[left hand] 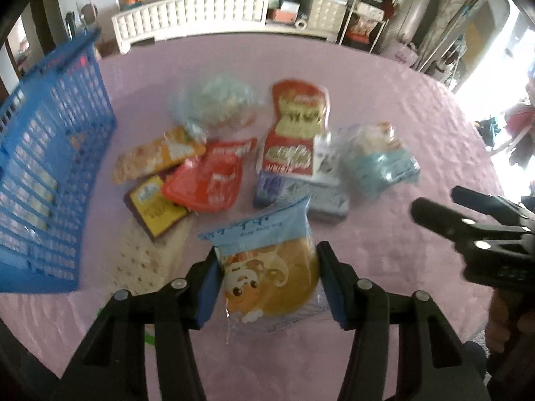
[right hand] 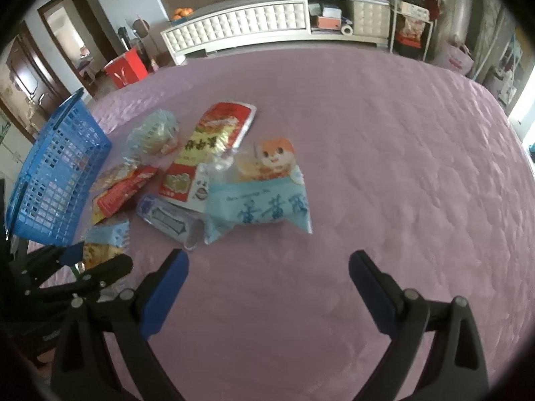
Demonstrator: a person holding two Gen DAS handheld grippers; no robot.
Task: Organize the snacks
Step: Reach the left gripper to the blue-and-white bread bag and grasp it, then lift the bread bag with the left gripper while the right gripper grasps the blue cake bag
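Left wrist: crinkly plastic bun packet [left hand: 267, 267], quilted cloth [left hand: 384, 107].

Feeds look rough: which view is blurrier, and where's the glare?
Left wrist view: motion blur smears the snack pile and blue basket; window glare burns out its right edge. Right wrist view: sharper, evenly lit, with fisheye bending at the rim.

Glossy plastic snack packet [left hand: 267, 267], quilted cloth [left hand: 384, 234]

Pale blue snack bag [right hand: 259, 205] has large blue Chinese characters, roughly 蛋黄酥. Red-yellow packet [right hand: 214, 140] print is too blurred to read.
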